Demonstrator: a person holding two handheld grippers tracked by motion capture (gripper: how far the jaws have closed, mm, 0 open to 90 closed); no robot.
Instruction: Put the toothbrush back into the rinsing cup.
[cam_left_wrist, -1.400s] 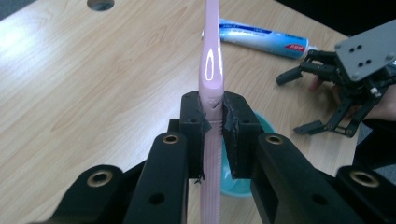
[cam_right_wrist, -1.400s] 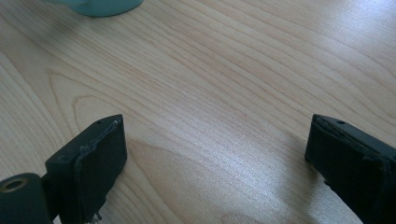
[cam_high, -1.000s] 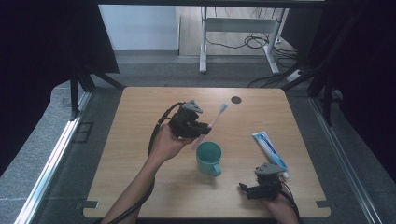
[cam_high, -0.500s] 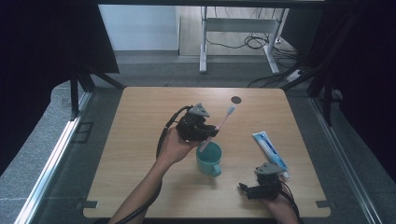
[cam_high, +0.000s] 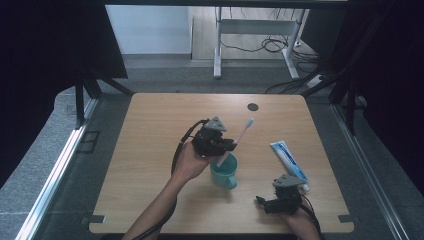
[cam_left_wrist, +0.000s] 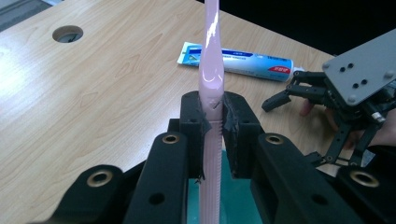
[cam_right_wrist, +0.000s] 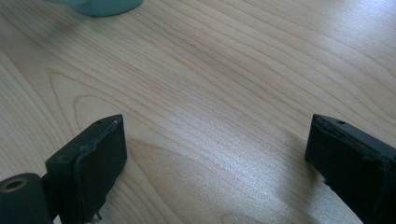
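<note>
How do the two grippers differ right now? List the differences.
The left gripper is shut on the pink toothbrush; the right gripper is open with nothing between its jaws. The left gripper is held up over the teal cup; the right gripper sits low at the table, near the toothpaste tube. Both are black and hand-held, each with a grey plate on top.

Counter (cam_left_wrist: 93, 93): pale wood grain, smooth, soft sheen. Toothbrush (cam_left_wrist: 211, 70) clamped in left tongs (cam_left_wrist: 215, 116): glossy pink plastic, ribbed lower handle. Tongs matt black plastic, brass-coloured rivets. Beyond them, toothpaste tube (cam_left_wrist: 243, 58): glossy printed plastic.
</note>
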